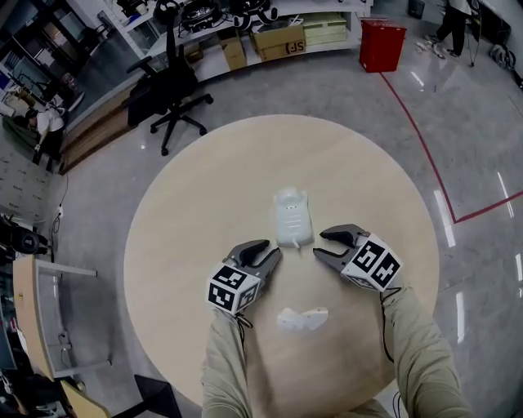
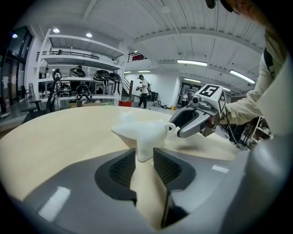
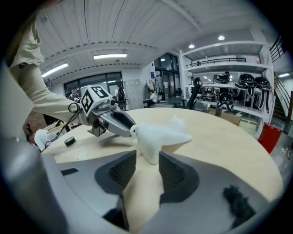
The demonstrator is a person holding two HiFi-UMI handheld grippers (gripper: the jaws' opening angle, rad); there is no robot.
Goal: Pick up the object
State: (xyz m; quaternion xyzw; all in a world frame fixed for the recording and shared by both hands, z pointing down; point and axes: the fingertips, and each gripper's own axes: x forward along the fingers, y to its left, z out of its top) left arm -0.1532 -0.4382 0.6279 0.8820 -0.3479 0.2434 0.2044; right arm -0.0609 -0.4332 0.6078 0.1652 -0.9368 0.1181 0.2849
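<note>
A pale, translucent white object (image 1: 292, 216) lies in the middle of the round wooden table (image 1: 188, 220). My left gripper (image 1: 271, 247) is at its near left corner and my right gripper (image 1: 319, 243) at its near right corner, the two pointing at each other. In the left gripper view the object (image 2: 142, 132) stands just past the tips of the left gripper (image 2: 144, 157), whose jaws stand apart with the pads off it. The right gripper view shows the same object (image 3: 160, 137) just past the open right gripper (image 3: 147, 160). Neither holds anything.
A second small white piece (image 1: 302, 318) lies on the table near my body, between my forearms. A small black disc (image 3: 69, 141) is on the table. On the floor beyond are a black office chair (image 1: 172, 90), cardboard boxes (image 1: 278, 39), a red bin (image 1: 382, 45) and a person (image 1: 453, 24).
</note>
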